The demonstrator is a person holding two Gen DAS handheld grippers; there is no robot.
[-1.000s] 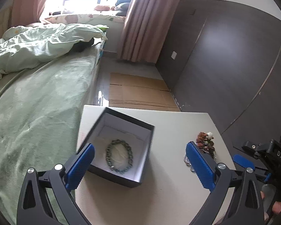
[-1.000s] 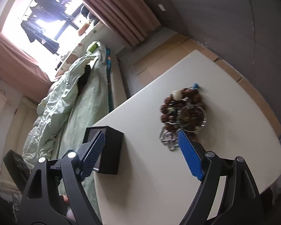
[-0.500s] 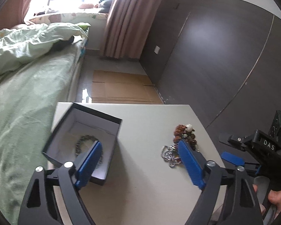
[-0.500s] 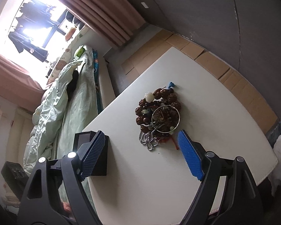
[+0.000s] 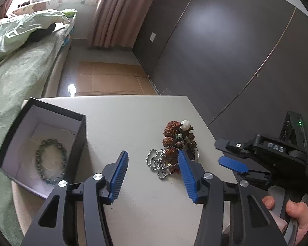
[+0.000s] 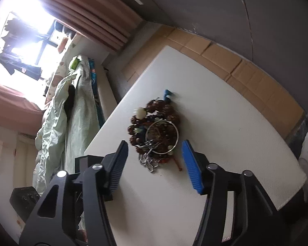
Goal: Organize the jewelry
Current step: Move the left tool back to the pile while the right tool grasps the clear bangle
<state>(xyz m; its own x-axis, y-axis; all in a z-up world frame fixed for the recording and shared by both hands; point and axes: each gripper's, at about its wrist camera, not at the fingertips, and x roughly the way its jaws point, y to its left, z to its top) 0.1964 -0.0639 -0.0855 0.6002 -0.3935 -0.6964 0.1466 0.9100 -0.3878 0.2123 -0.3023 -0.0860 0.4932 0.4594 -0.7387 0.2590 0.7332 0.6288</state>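
Black box [image 5: 41,147] with the bracelet [image 5: 51,162] has slid to the left edge of the frame; the pile [image 5: 174,149] is now centre. Both grippers, left [image 5: 152,176] and right [image 6: 154,164], are spread, so the next pick seems near.
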